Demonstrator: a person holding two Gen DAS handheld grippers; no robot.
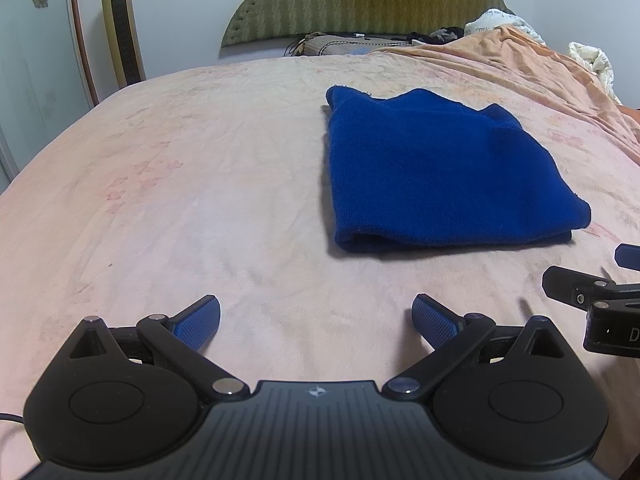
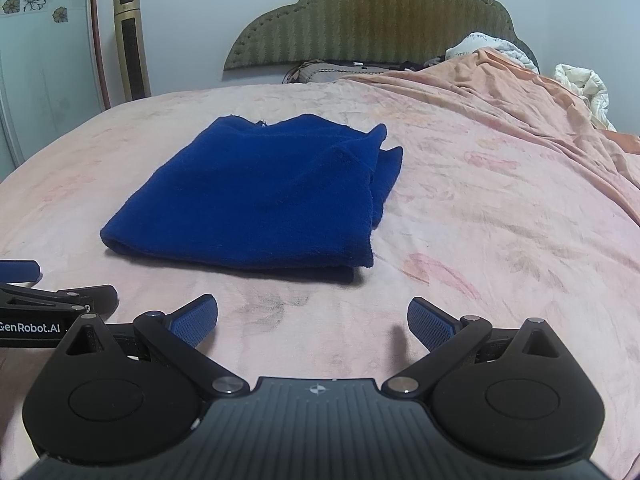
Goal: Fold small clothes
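Note:
A small blue knitted garment (image 1: 436, 172) lies folded into a flat rectangle on the pink bed sheet (image 1: 180, 200); it also shows in the right wrist view (image 2: 264, 196). My left gripper (image 1: 316, 322) is open and empty, low over the sheet, in front of and left of the garment. My right gripper (image 2: 312, 320) is open and empty, in front of the garment's near edge. Each gripper shows at the edge of the other's view: the right one (image 1: 624, 268), the left one (image 2: 44, 284).
A green padded headboard (image 1: 360, 0) and pillows stand at the far end. A bunched orange blanket (image 2: 520, 96) and white bedding (image 2: 584, 88) lie at the far right. A gold tower fan (image 1: 120, 28) stands by the wall at the left.

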